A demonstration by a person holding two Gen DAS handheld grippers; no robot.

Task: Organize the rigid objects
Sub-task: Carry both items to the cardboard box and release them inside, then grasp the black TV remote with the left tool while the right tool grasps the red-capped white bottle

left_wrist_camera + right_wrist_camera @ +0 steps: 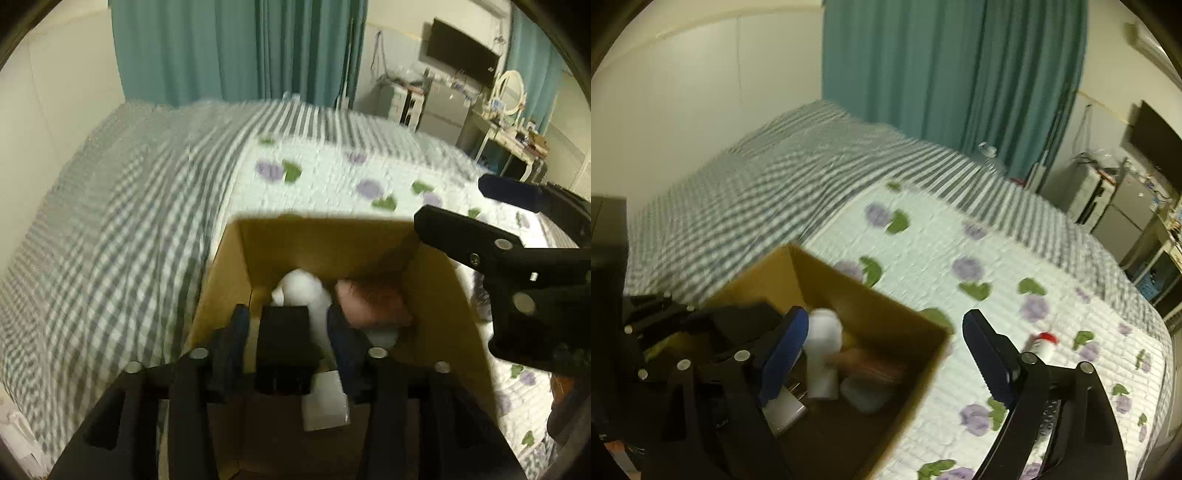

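An open cardboard box [325, 236] sits on the bed; it also shows in the right wrist view [871, 299]. Inside lie a white bottle [306, 291], a pink object [369, 299] and a white plug adapter [325, 402]. My left gripper [288, 332] is down inside the box, shut on a black boxy object [286, 347]. My right gripper [882, 343] is open and empty, straddling the box's right wall. It shows at the right of the left wrist view [476, 221]. A small red-capped bottle [1043, 343] lies on the quilt beyond it.
The bed has a floral quilt [960, 240] over a grey checked sheet [110, 221]. Teal curtains [953, 74] hang behind. A cluttered desk with a mirror [511, 92] and a wall screen [461, 51] stand at far right.
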